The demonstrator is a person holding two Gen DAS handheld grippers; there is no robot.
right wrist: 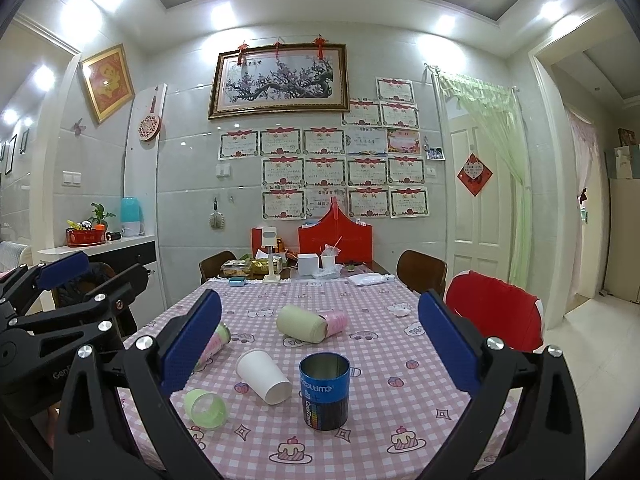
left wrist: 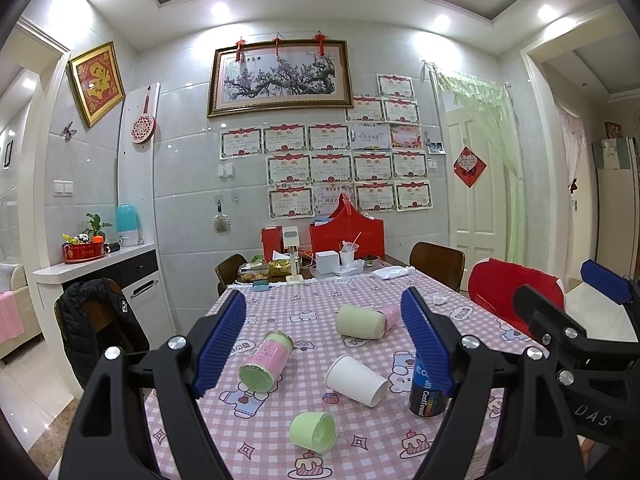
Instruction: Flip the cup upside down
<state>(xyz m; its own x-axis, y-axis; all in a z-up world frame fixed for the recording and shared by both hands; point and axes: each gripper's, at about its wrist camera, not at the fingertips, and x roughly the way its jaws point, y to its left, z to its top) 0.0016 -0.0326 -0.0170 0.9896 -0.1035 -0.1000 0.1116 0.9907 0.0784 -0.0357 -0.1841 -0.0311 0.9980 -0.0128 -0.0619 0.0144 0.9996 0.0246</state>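
Tabletop [right wrist: 360, 452] under pink checked cloth, cups scattered on it. Left tongs [left wrist: 324, 344] spread wide, nothing between the pads, hovering over the near edge. Right tongs [right wrist: 320, 344] likewise wide apart and holding nothing. Blue tin cup [right wrist: 324, 390] stands upright, mouth up, near the front (sits between the right tongs' pads in its own view, not touched). Pale green cup [right wrist: 302, 324] and pink cup [right wrist: 334, 322] lie on their sides mid-table, touching. Pink-green cup [left wrist: 266, 362] on its side at left. White paper cup [right wrist: 264, 376] on its side just left of the tin. Small green cup [right wrist: 206, 403] on its side, nearest the front.
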